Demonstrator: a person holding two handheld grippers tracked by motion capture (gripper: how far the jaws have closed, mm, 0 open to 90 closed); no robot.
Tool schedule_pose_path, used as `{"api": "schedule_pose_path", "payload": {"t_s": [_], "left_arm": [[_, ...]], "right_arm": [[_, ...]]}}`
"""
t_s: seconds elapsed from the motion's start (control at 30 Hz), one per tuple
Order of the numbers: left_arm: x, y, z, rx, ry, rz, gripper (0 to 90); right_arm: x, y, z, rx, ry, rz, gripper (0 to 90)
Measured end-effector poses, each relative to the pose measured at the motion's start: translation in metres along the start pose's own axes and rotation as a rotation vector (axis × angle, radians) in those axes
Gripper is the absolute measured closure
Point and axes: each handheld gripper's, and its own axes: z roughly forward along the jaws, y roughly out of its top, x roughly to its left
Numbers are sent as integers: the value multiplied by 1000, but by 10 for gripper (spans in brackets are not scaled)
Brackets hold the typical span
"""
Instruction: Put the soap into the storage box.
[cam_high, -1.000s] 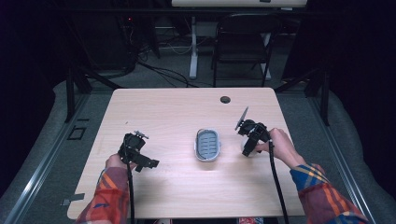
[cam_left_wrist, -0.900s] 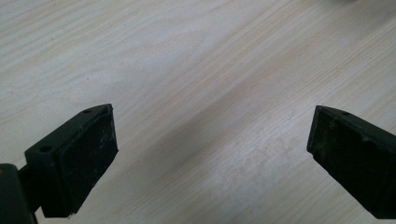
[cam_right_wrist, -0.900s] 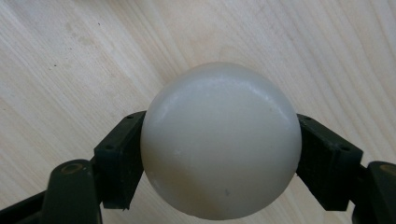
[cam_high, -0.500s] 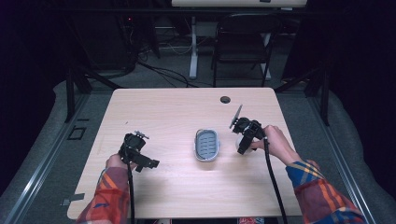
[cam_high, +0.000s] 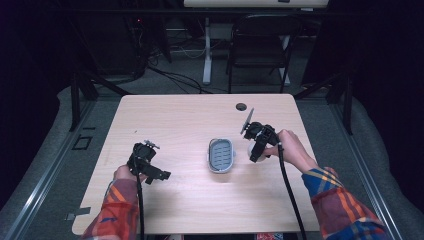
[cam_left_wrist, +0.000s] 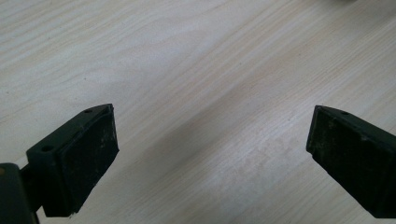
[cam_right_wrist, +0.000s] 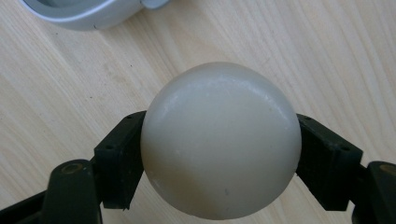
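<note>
A smooth cream ball (cam_right_wrist: 219, 140) sits clamped between the two black jaws of my right gripper (cam_high: 255, 154), held a little above the wooden table (cam_high: 190, 125). Just left of that gripper in the high view lies an oval grey dish (cam_high: 221, 155) with a ribbed inside; its rim (cam_right_wrist: 84, 14) shows at the top left of the right gripper view. My left gripper (cam_high: 159, 174) hovers low over the table's front left. Its jaws (cam_left_wrist: 210, 116) stand wide apart with only bare wood between them.
A small round black hole (cam_high: 241, 106) sits in the table near its far edge. A black folding chair (cam_high: 260, 50) and a white desk leg (cam_high: 206, 50) stand beyond the table. Dark floor surrounds it.
My right gripper has carried the ball leftward, closer to the grey dish, and slightly up. The left gripper has stayed where it was.
</note>
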Motion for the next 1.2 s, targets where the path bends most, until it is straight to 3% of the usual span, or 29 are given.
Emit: {"api": "schedule_pose_path", "payload": {"t_s": [0.67,1.2], "left_arm": [[-1,0,0,6,3,8,22],[-1,1,1,9,-5,15,24]], "right_arm": [[11,32,-19,-30,0,-52,243],[16,56,-20,-49,22,-72,243]]}}
